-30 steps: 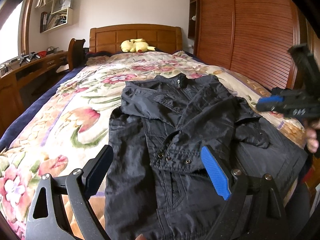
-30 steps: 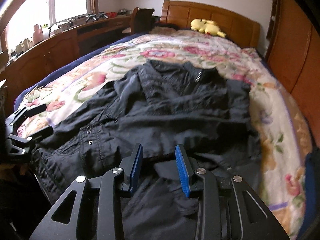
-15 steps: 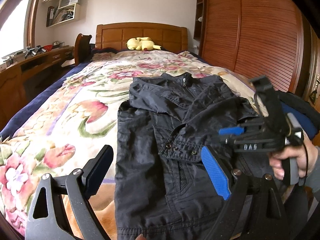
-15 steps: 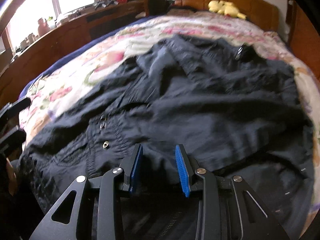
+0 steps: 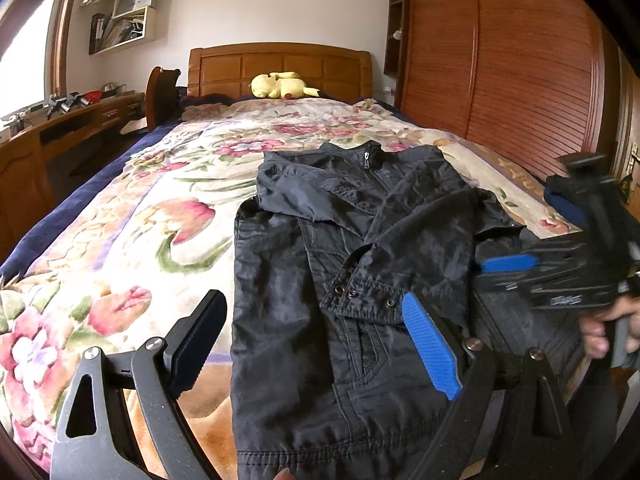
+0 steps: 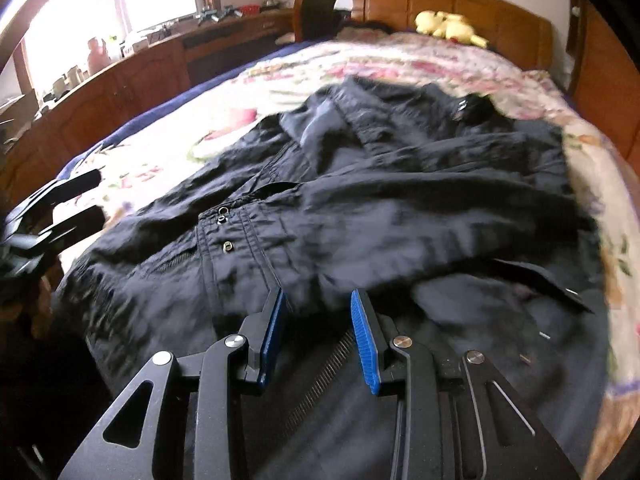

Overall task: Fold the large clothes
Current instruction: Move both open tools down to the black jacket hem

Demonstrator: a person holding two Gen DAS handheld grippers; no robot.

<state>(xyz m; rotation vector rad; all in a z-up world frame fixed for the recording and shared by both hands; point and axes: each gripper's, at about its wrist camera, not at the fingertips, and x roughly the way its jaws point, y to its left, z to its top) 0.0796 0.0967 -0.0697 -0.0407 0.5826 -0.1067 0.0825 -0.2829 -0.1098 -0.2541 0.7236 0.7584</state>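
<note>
A black jacket [image 5: 360, 264] lies on the flowered bed cover [image 5: 132, 240], collar toward the headboard, one sleeve folded across its front with the snap cuff [image 5: 364, 292] near me. It also shows in the right wrist view [image 6: 380, 208]. My left gripper [image 5: 316, 344] is open wide and empty, just above the jacket's lower part. My right gripper [image 6: 318, 332] is open with a narrower gap, low over the jacket's right side, holding nothing. The right gripper shows in the left wrist view [image 5: 520, 268]. The left gripper shows in the right wrist view [image 6: 76, 200].
A yellow plush toy [image 5: 280, 85] lies by the wooden headboard [image 5: 280, 64]. A wooden wardrobe [image 5: 500, 60] runs along the right of the bed. A long wooden desk [image 6: 132, 92] with small items runs along the left, under the window.
My right gripper has moved forward and down over the jacket's right side. My left gripper has shifted a little so the jacket sits more centred. Both stay open.
</note>
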